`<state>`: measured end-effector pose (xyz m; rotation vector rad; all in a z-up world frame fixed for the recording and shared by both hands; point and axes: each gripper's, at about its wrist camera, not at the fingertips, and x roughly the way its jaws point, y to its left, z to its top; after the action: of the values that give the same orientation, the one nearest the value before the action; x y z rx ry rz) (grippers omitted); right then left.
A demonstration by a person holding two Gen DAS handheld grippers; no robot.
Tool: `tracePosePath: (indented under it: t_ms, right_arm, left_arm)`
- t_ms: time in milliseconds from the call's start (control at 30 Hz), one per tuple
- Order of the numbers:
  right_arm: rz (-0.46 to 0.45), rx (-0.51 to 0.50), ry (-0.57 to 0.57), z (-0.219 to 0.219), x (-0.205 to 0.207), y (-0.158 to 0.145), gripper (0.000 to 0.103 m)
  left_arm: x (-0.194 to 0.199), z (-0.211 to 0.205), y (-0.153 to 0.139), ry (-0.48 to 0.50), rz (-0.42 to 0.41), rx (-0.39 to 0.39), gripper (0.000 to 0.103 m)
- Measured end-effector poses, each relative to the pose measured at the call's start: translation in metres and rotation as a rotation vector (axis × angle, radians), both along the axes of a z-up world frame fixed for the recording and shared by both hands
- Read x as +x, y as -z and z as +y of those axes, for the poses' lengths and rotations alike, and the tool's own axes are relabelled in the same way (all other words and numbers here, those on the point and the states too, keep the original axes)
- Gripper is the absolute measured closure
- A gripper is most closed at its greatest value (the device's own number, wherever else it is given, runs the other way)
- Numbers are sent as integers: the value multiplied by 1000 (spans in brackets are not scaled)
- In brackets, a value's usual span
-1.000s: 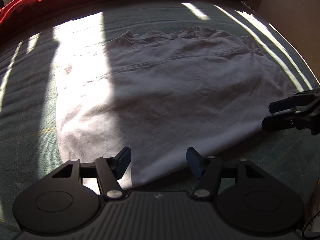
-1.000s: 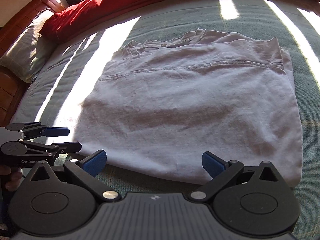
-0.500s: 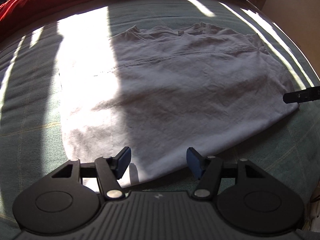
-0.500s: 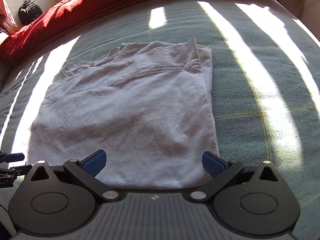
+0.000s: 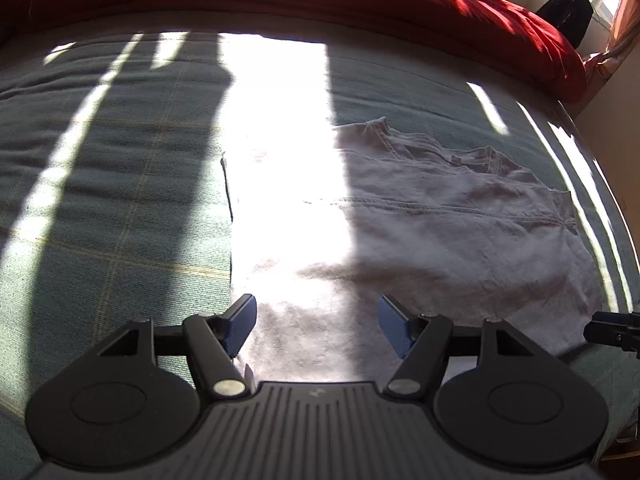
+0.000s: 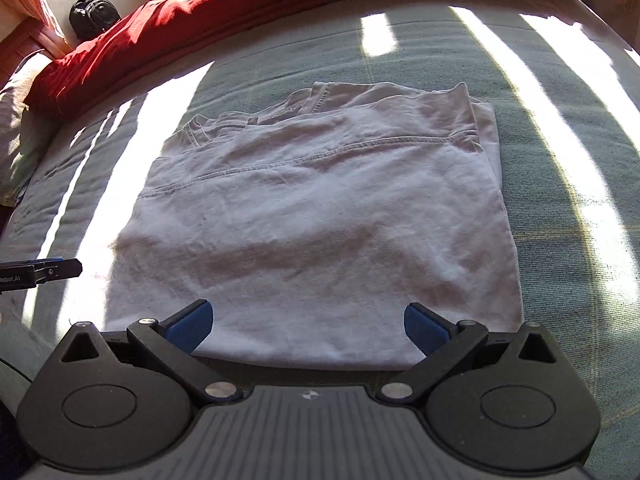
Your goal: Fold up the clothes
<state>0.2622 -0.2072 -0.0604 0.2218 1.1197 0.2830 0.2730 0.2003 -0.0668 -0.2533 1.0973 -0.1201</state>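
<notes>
I slid my left gripper (image 5: 318, 326), jaws opening and empty, toward the shirt's (image 6: 320, 216) nine-o'clock edge; right gripper (image 6: 308, 326) hung released, both ready for the next fold.

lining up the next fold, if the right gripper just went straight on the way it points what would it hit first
Most likely the near edge of the white garment lying on the green bedcover. The right gripper is open and empty; its height above the cloth is unclear.

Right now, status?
Left gripper opening, empty; right gripper open, empty. Shirt part-folded, flat on bed. Nothing in the way.
</notes>
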Motion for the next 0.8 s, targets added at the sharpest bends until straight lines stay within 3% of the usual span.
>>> tracePosePath:
  t_ms: [167, 300, 500, 633, 800]
  right_arm:
    - [9, 42, -30, 16, 0, -1, 0]
    - [26, 34, -54, 29, 0, -2, 0]
    - [66, 38, -68, 46, 6, 2, 0]
    - [66, 41, -67, 59, 12, 1, 0]
    - [69, 29, -60, 73, 22, 3, 0]
  left_arm:
    - [11, 56, 32, -202, 74, -247, 38]
    - [20, 71, 56, -241, 132, -364, 38]
    - [39, 71, 63, -143, 144, -377, 37]
    - [62, 75, 69, -120, 139, -429, 37]
    - [102, 70, 72, -86, 110, -436, 37]
